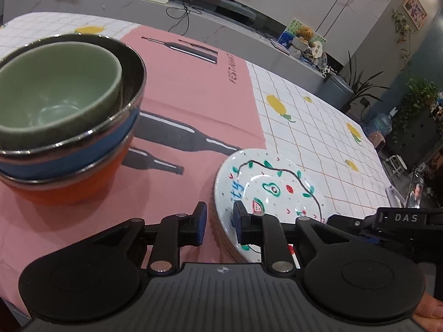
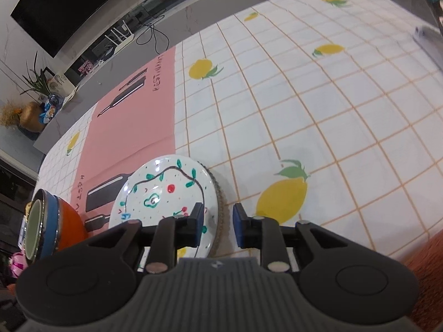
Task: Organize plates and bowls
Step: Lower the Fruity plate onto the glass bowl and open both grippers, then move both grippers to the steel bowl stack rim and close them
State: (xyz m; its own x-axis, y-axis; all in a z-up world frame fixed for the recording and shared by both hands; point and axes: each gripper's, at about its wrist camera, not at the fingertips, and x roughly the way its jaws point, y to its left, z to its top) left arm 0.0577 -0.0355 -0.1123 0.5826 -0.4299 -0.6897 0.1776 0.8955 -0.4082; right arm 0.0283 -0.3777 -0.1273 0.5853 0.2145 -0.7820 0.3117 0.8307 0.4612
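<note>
A white plate (image 1: 277, 182) painted with fruit and leaves lies on top of a brown plate with a beaded rim (image 2: 222, 193). My left gripper (image 1: 220, 221) stands open astride the stack's left rim, with a gap showing at its pads. My right gripper (image 2: 218, 222) is open astride the right rim of the same plate (image 2: 166, 191). Its black body (image 1: 401, 221) shows at the right of the left wrist view. To the left stands a nest of bowls: a green bowl (image 1: 55, 88) inside a blue one (image 1: 83, 160) on an orange one (image 1: 83, 188).
The dishes rest on a pink mat (image 1: 188, 96) printed with bottles, over a white checked tablecloth with lemons (image 2: 304, 110). A grey counter (image 1: 138, 2) with a router and cables runs behind. A clear object (image 1: 415, 188) sits near the table's right edge.
</note>
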